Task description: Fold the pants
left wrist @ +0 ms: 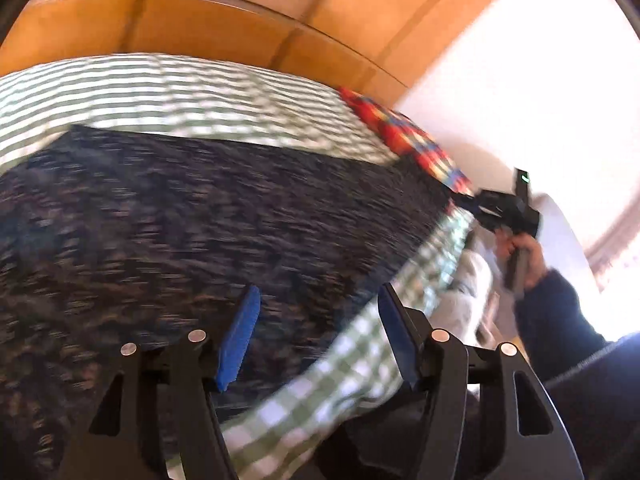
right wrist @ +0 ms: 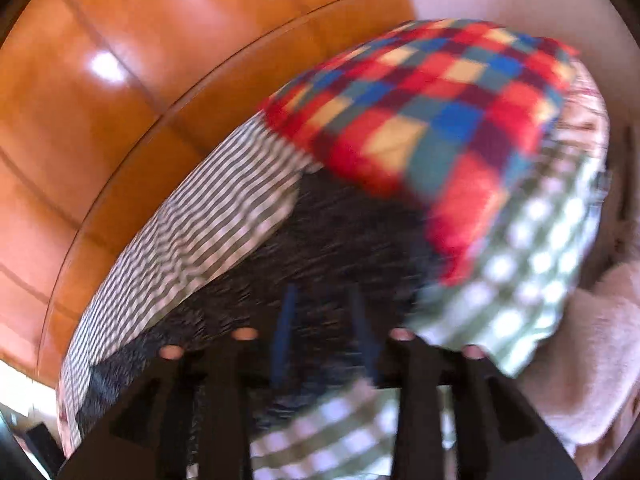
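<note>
A: Start nearest. What are the claws doing?

B: The left gripper (left wrist: 318, 334) has its 2 blue pads (left wrist: 238, 340) spread well apart with nothing between them, hanging over the near edge of the bed. The right gripper (right wrist: 324, 332) is blurred, but its fingers also stand apart, with no cloth caught that I can make out. In the left view the person's hand (left wrist: 522, 256) holds it out at the far right corner.

A: And the pants?

B: The dark mottled pants (left wrist: 192, 208) lie spread flat across the green-checked bedsheet (left wrist: 340, 368), from just ahead of both grippers toward the headboard side. Beyond them sits a multicoloured checked pillow (right wrist: 424, 112), then the wooden wardrobe doors (left wrist: 192, 20).

A: How will they handle?

B: I judge them soft, light and limp, probably a knit; they will sag and drag on the sheet. Best to pinch the near hem or waistband corners, 1 per gripper, catching both layers.
</note>
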Demonstrator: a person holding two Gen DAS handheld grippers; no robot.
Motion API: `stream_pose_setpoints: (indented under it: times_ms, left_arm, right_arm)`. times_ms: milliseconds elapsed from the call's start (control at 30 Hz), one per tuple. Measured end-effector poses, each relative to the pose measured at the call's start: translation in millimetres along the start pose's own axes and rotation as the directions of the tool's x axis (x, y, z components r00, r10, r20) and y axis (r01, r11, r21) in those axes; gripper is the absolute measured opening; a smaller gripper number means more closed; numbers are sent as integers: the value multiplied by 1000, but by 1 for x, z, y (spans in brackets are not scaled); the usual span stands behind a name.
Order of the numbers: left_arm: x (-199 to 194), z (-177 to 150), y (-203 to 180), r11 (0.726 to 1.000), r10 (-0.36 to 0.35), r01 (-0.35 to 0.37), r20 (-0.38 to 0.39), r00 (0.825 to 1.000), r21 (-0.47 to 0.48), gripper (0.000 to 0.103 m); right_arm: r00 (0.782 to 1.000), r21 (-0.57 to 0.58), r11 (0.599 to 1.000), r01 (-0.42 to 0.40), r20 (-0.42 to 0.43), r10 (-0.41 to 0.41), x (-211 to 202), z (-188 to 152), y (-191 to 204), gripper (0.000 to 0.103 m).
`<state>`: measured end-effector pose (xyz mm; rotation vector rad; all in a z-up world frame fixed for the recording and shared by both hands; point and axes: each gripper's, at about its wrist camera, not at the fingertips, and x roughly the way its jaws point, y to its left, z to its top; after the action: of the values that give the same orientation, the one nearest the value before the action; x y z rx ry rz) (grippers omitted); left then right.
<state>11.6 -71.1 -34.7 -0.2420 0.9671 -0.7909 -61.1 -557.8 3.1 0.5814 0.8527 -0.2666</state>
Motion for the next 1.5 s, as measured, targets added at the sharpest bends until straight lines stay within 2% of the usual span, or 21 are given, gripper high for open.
stream_pose_setpoints:
  times_ms: [67,167,267,400,467,533,600,667,700,767,900,1000,1033,1067,1100,1133,1200,1300,1400,1467,1500]
  left_arm:
    - [-5,-2,11,996,81,-80,14,997,-32,60]
    - [-12,-12,25,982,173,-172,2,985,-73,60]
    - [-25,-29,36,958,275,-275,-7,961,-75,60]
    - [-59,-43,52,955,263,-254,45,964,-152,60]
    - [-77,-49,57,949,277,-260,77,958,-177,60]
    - [-90,-54,64,941,288,-262,103,952,-214,60]
    - [-103,-61,71,929,308,-269,128,943,-255,60]
    - [-112,-65,76,918,326,-277,144,934,-283,60]
    - [-115,-67,78,916,329,-277,148,933,-292,60]
    - [-120,-69,81,911,338,-282,154,929,-300,60]
    - [-121,-69,78,912,348,-296,153,925,-286,60]
    - [-119,-69,72,914,361,-318,148,921,-252,60]
    - [-118,-68,71,915,364,-323,148,920,-243,60]
    - [-118,-68,70,916,365,-325,149,919,-236,60]
    - [-118,-68,71,917,364,-324,150,919,-234,60]
    - [-118,-69,72,917,362,-322,152,920,-235,60]
    - [-122,-72,74,916,360,-317,154,920,-247,60]
    - [-122,-72,83,910,358,-307,153,921,-279,60]
    - [-118,-64,93,897,379,-328,136,915,-295,60]
    - [-107,-60,99,892,385,-341,104,917,-297,60]
    - [-104,-60,100,887,395,-351,99,913,-298,60]
  right_arm:
    - [997,-64,998,13,-72,-17,22,-7,19,38]
    - [981,-130,986,103,-150,-122,46,-21,17,40]
    - [984,-105,991,85,-146,-100,48,-25,2,36]
    - [979,-166,973,159,-104,-177,40,-20,27,43]
    - [990,-215,973,85,-96,-108,39,-17,57,43]
    - [988,-282,957,-66,-150,24,46,-22,101,44]
    - [965,-356,913,-201,-232,122,60,-36,148,47]
    - [923,-435,837,-332,-333,193,79,-60,206,49]
    - [891,-463,789,-404,-393,226,91,-73,241,50]
    - [850,-490,726,-482,-464,251,110,-93,289,54]
    - [795,-543,626,-560,-565,221,149,-132,375,66]
    - [789,-595,573,-563,-593,161,176,-153,423,67]
    - [756,-585,551,-595,-641,136,187,-161,437,67]
    - [740,-588,534,-608,-663,113,196,-168,440,67]
    - [748,-627,501,-596,-660,63,201,-180,447,56]
    - [766,-668,471,-576,-642,25,203,-186,448,36]
    - [802,-727,427,-538,-598,-8,199,-194,448,18]
    - [841,-766,400,-503,-541,21,184,-190,452,13]
    - [893,-808,419,-415,-451,16,196,-187,455,9]
    - [908,-822,420,-384,-419,9,207,-197,453,10]
    - [926,-846,398,-355,-377,25,204,-203,452,12]
